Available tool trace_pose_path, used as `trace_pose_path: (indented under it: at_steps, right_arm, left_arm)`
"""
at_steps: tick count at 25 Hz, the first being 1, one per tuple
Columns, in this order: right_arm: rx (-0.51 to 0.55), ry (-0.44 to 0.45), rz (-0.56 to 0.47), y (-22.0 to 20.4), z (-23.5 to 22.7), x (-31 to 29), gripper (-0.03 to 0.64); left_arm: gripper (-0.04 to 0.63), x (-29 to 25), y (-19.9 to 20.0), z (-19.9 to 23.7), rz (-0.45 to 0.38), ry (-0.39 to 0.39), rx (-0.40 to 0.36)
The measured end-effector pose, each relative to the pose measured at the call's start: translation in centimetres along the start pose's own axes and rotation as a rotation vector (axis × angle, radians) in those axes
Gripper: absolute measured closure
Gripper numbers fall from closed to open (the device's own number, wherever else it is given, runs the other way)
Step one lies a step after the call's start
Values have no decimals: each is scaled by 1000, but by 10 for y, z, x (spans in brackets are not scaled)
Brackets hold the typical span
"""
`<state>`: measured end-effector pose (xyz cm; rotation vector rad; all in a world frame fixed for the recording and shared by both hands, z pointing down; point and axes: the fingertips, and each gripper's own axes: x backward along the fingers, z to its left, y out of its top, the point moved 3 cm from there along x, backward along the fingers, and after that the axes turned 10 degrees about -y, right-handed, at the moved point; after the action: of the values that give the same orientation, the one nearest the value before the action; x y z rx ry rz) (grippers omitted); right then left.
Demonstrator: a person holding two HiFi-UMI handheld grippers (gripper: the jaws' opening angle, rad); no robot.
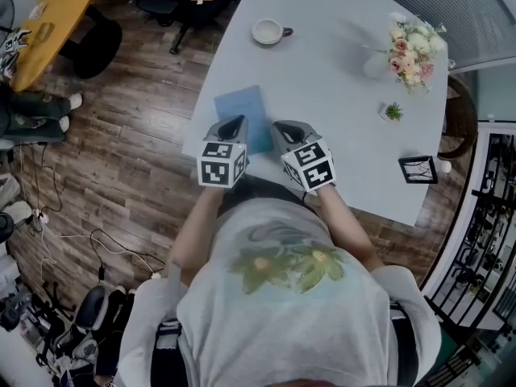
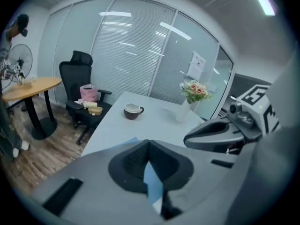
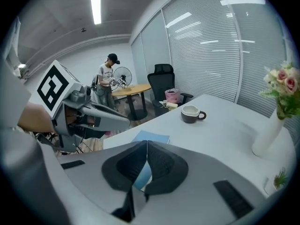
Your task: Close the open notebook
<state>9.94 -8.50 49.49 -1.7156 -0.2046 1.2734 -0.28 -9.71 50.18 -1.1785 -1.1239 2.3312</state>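
While the left claw and right claw both hang pressed together on nothing, the blue notebook lies closed on the table, 12 o'clock from the left one.

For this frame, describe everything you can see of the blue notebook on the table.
The notebook is a thin, light blue rectangle with a plain cover that looks like card or paper. It lies flat and closed on the white table, near the edge closest to the person and slightly askew. Nothing rests on it. The left gripper and right gripper are at its near end, both shut and empty, neither holding it.
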Motion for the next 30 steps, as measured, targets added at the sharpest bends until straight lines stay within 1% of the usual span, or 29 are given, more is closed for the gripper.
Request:
trace_pose_path:
  at_steps: [2, 4, 7, 11, 30]
  right_arm:
    - [1, 5, -7, 3, 2, 2, 598]
    - [2, 11, -12, 5, 5, 4, 598]
    - [12, 17, -12, 4, 8, 5, 600]
    - [30, 25, -7, 3, 12, 6, 600]
    - [41, 30, -1, 2, 18, 7, 600]
  left_arm:
    - [592, 5, 0, -4, 8, 13, -43]
    - [592, 9, 0, -7, 4, 10, -57]
    - [594, 13, -2, -9, -10, -2, -43]
    - [594, 16, -5, -9, -17, 2, -35]
    - [594, 21, -13, -8, 4, 7, -19]
